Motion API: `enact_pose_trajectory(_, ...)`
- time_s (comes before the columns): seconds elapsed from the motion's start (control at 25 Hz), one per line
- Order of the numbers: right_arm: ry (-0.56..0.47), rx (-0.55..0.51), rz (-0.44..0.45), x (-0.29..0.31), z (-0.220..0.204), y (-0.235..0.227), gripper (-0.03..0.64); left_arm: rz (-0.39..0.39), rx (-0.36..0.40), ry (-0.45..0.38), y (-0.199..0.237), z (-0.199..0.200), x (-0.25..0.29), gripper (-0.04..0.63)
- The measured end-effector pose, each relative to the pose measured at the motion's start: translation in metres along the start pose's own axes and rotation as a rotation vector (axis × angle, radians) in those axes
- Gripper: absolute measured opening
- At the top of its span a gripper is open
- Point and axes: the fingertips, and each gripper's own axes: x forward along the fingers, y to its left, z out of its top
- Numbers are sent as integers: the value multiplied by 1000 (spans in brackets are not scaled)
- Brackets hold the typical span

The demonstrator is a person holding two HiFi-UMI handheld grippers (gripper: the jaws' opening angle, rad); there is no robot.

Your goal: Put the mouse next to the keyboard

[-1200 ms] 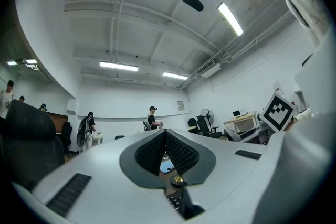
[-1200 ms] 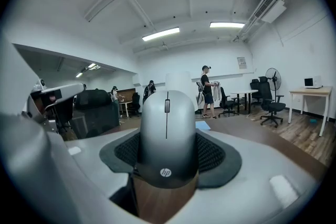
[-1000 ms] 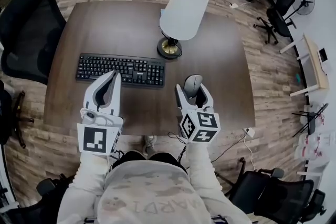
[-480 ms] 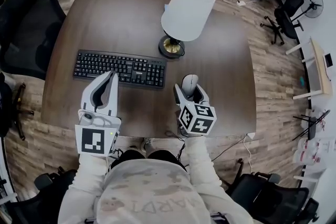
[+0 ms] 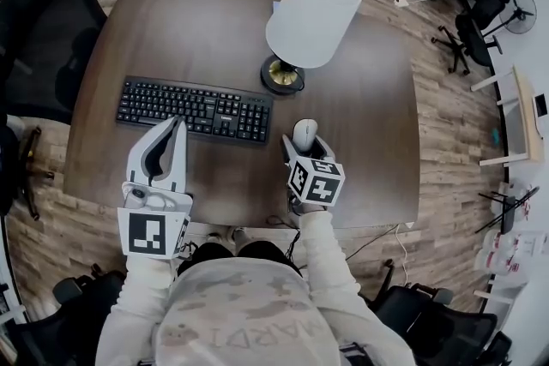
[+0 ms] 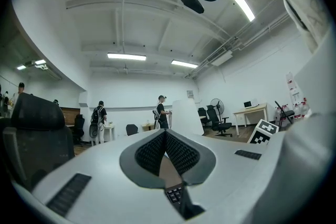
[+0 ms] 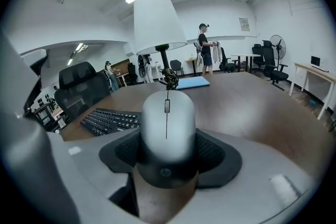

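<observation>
A grey mouse (image 5: 304, 131) (image 7: 167, 123) sits between the pads of my right gripper (image 5: 304, 141) (image 7: 167, 157), which is shut on its sides. It is just right of the black keyboard (image 5: 196, 109) (image 7: 111, 120), near that keyboard's right end; I cannot tell whether it touches the table. My left gripper (image 5: 177, 126) (image 6: 166, 135) hovers in front of the keyboard's middle, shut with nothing in it; a few keys show below its pads in the left gripper view.
A lamp with a white shade (image 5: 313, 13) (image 7: 156, 16) and round brass base (image 5: 280, 75) stands behind the keyboard's right end. The brown table (image 5: 369, 99) has a blue sheet (image 7: 192, 82) at the back. A black chair (image 5: 47, 56) stands at its left.
My right gripper has carried the mouse leftward, closer to the keyboard's right end. The left gripper has stayed in front of the keyboard.
</observation>
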Motion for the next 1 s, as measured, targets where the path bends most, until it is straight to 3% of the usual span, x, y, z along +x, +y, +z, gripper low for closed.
enact_pose_trajectory(0.52,158,23,-59,56,-26,-22,307,66,6,42,20,-9,3,6)
enact_pose_trajectory(1.0,244,-11,-147,74,-34,-34,307,114,10,72,32,-18,0,6)
